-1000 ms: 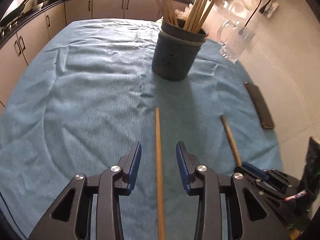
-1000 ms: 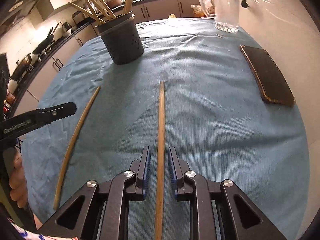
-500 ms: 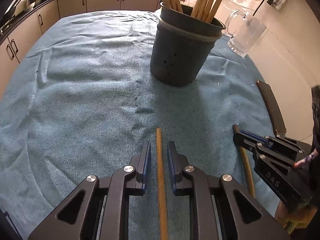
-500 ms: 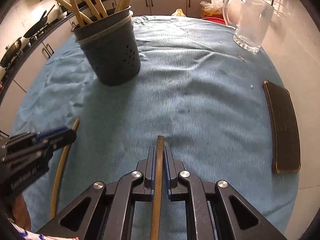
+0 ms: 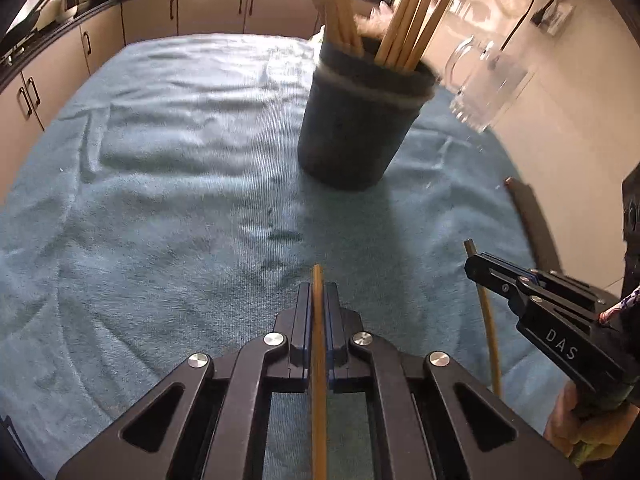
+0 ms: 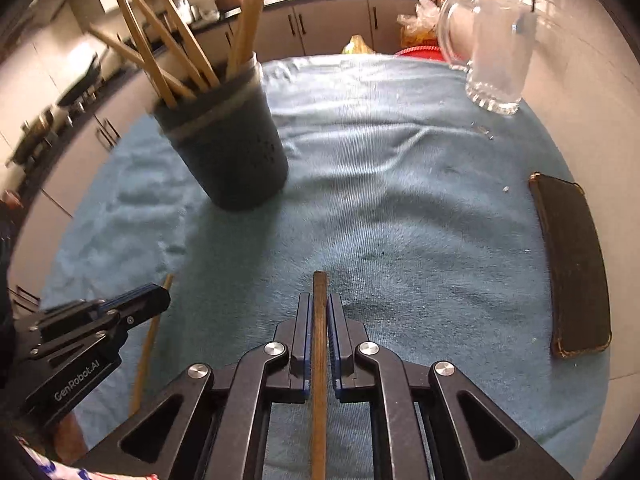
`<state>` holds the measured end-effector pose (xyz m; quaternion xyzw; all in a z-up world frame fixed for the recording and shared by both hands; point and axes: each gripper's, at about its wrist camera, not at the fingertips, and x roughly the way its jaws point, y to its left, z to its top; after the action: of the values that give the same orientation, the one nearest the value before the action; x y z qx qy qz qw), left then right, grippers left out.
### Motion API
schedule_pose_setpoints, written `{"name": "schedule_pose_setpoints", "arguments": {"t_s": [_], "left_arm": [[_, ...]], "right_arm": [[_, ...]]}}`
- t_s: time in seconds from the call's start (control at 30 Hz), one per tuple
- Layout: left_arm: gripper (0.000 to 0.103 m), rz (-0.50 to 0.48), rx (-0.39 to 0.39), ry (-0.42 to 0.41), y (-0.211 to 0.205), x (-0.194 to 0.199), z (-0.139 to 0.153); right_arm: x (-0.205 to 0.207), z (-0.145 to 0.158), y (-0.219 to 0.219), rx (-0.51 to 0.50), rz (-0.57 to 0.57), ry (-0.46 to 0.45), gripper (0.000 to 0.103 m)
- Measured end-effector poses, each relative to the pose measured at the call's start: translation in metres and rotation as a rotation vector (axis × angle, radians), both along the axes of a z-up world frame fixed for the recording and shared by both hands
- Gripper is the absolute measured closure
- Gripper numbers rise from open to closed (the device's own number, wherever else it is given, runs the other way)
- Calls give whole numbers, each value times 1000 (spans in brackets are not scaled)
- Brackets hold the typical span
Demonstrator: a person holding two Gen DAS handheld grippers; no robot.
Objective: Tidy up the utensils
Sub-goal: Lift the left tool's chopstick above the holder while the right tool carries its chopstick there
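Since a second ago, both tongs have been brought closer to the dark utensil holder (image 5: 362, 120), and the left tongs (image 5: 317, 304), spread wide then, are now pressed onto a wooden stick (image 5: 318, 380). The right tongs (image 6: 319, 316) are likewise seen pinching a second wooden stick (image 6: 319, 380), whose tip juts just past the blue pads.

From the left wrist view, the right tongs are shown from the side at the right edge, with their stick slanting beneath them over the blue cloth (image 5: 160, 200) that covers the surface. From the right wrist view, the left tongs are seen at the lower left with their stick below.

The perforations in the holder wall and the full flat dark slab (image 6: 572, 268) near the cloth's right edge are made out only in the right wrist view; in the left view just a sliver of that slab is caught. A glass mug (image 6: 496, 52) is seen beyond the holder in both.
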<state>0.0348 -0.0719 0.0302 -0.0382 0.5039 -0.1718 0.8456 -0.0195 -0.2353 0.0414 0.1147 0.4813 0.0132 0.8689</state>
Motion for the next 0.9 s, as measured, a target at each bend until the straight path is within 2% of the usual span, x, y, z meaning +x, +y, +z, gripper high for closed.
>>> {"name": "schedule_pose_setpoints", "arguments": {"t_s": [0.17, 0.3, 0.53, 0.9], "left_arm": [[98, 7, -43, -88, 10, -22, 35], [98, 28, -50, -169, 19, -50, 64], [98, 29, -55, -278, 30, -98, 98], [98, 7, -88, -397, 29, -151, 136]], "right_arm": [[-31, 32, -3, 34, -26, -121, 96], [-52, 55, 0, 22, -37, -193, 96], [-99, 97, 7, -3, -32, -332, 96], [-142, 119, 10, 24, -34, -417, 96]]}}
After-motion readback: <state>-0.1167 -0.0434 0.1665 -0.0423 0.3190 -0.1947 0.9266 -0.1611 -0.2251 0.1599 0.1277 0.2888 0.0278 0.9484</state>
